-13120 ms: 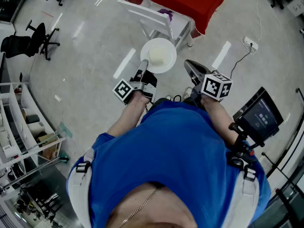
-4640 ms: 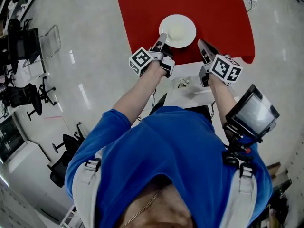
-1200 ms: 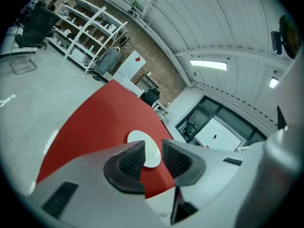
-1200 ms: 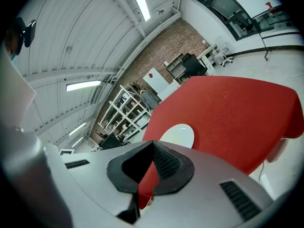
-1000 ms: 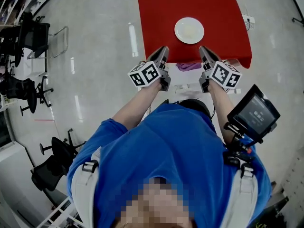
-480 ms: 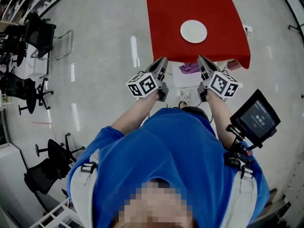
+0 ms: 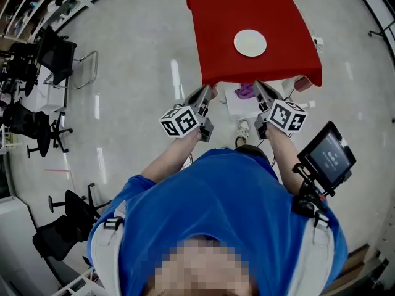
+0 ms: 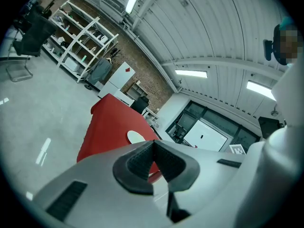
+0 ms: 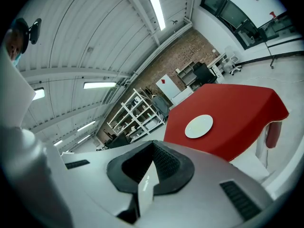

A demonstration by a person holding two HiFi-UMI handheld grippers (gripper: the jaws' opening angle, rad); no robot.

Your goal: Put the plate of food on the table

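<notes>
The white plate (image 7: 250,42) with pale food lies on the red table (image 7: 222,17), near its front end, with nothing touching it. Both grippers are held back from the table, over the floor in front of it. My left gripper (image 7: 202,94) is shut and empty; its pads meet in the left gripper view (image 8: 153,145), with the plate (image 8: 137,137) and red table (image 8: 109,122) far beyond. My right gripper (image 7: 259,89) is also shut and empty, its pads together (image 9: 153,147), and the plate (image 9: 198,126) shows well ahead on the table (image 9: 237,108).
A white chair (image 7: 234,102) with a purple item (image 7: 245,91) stands at the table's near end. Black office chairs (image 7: 52,54) stand on the grey floor at the left. A screen on a mount (image 7: 326,159) sits by my right arm. Shelving (image 9: 135,113) lines the far wall.
Both grippers have drawn back from the table's front edge and now hang over the floor. The plate has stayed in place on the red table.
</notes>
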